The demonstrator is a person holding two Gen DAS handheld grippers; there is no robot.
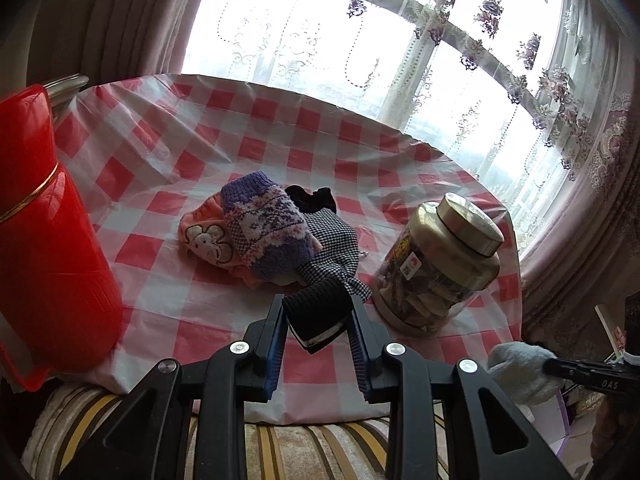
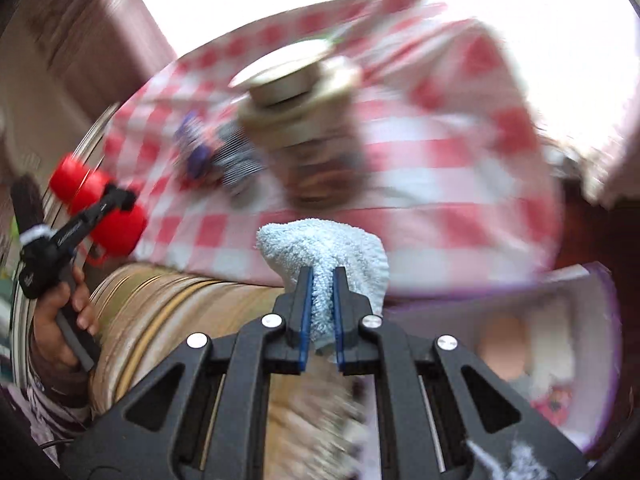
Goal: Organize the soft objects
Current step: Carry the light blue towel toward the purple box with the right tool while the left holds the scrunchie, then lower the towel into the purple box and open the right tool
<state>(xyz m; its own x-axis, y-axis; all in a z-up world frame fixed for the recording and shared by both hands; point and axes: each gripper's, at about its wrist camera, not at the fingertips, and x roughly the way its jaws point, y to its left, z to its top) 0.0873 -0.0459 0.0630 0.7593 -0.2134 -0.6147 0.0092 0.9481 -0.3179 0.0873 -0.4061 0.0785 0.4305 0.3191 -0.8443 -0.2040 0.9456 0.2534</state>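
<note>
A pile of soft items lies mid-table: a purple knitted mitten (image 1: 266,224) on top of an orange bunny cloth (image 1: 204,238), beside a black-and-white checked glove (image 1: 334,248). My left gripper (image 1: 318,312) is shut on that glove's black ribbed cuff (image 1: 320,310) at the table's near edge. My right gripper (image 2: 322,276) is shut on a light blue fluffy cloth (image 2: 324,252), held in the air off the table's near right corner; it also shows in the left wrist view (image 1: 520,368). The right wrist view is motion-blurred.
A red thermos (image 1: 44,240) stands at the left edge of the red-checked tablecloth (image 1: 240,128). A clear jar with a metal lid (image 1: 440,260) stands at the right. A purple-edged open box (image 2: 552,344) sits below the table's right side. A striped cushion (image 1: 280,452) lies in front.
</note>
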